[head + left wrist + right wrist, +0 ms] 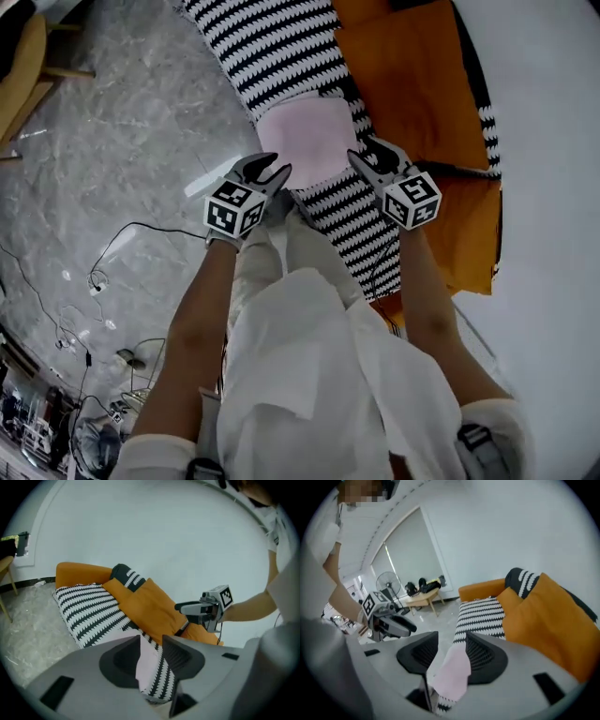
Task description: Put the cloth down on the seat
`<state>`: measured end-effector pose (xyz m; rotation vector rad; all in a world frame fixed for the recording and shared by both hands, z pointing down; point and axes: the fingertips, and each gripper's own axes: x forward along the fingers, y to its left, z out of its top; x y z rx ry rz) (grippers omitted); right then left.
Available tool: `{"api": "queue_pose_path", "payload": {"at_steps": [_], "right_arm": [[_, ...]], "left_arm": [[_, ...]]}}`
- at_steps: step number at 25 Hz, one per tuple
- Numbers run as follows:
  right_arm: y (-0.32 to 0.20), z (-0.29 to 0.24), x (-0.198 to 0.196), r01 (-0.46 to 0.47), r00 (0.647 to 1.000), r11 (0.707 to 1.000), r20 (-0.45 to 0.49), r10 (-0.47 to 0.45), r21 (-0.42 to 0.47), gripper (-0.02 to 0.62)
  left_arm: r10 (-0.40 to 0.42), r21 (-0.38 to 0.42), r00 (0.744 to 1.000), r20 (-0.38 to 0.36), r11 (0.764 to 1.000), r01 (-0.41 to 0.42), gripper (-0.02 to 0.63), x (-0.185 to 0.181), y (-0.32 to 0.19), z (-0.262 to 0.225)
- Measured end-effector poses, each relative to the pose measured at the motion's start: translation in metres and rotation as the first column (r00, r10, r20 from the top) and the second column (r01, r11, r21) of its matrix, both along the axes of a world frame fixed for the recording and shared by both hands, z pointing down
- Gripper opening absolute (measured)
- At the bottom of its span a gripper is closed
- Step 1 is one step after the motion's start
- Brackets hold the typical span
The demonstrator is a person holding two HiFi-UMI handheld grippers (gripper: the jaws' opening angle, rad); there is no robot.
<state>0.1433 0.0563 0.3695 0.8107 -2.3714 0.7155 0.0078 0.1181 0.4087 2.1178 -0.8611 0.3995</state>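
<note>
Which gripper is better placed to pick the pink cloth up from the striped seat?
Right, narrowly. Both are open above it, but the right gripper looks straight at the pink cloth; the left gripper sees half cloth, half striped seat.

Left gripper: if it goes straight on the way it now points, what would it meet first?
Probably the pink cloth on the striped seat: it shows between the open jaws of the left gripper. Depth is unclear.

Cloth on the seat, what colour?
The cloth is pale pink; clearest in the head view.
</note>
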Motion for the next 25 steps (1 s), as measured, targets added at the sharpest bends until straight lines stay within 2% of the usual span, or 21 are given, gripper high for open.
{"api": "queue_pose_path", "payload": {"at_steps": [3, 6, 8, 10, 14, 19, 22, 25], "right_arm": [[-0.015, -0.067, -0.014, -0.114, 0.987, 0.989, 0.123, 0.102, 0.094, 0.164], [-0.016, -0.133, -0.027, -0.154, 0.963, 0.975, 0.244, 0.112, 0.160, 0.111], [-0.013, -0.178, -0.030, -0.151, 0.956, 0.966, 0.279, 0.089, 0.211, 0.042], [-0.007, -0.216, -0.033, -0.147, 0.953, 0.954, 0.297, 0.065, 0.262, 0.009], [0.011, -0.266, -0.033, -0.172, 0.942, 0.917, 0.334, 0.045, 0.361, 0.009], [0.024, -0.311, -0.028, -0.223, 0.940, 0.877, 0.331, 0.078, 0.425, 0.009], [0.018, -0.339, -0.029, -0.234, 0.942, 0.853, 0.324, 0.081, 0.466, 0.006], [0.011, -0.358, -0.034, -0.214, 0.950, 0.840, 0.307, 0.060, 0.499, 0.006]], "left_arm": [[-0.060, 0.082, 0.997, -0.045, 0.995, 0.063, 0.137, -0.022, -0.022, -0.059], [-0.062, 0.203, 0.996, -0.062, 0.976, 0.074, 0.114, -0.035, -0.036, -0.131], [-0.056, 0.289, 0.996, -0.069, 0.954, 0.074, 0.078, -0.040, -0.038, -0.183], [-0.064, 0.372, 0.995, -0.079, 0.924, 0.089, 0.050, -0.047, -0.035, -0.230], [-0.104, 0.506, 0.993, -0.061, 0.854, 0.120, 0.034, -0.059, -0.012, -0.287], [-0.210, 0.586, 0.972, -0.106, 0.777, 0.231, 0.026, -0.084, 0.010, -0.338], [-0.240, 0.642, 0.965, -0.102, 0.726, 0.248, 0.023, -0.100, 0.004, -0.375], [-0.262, 0.677, 0.960, -0.103, 0.688, 0.260, 0.023, -0.113, -0.002, -0.397]]}}
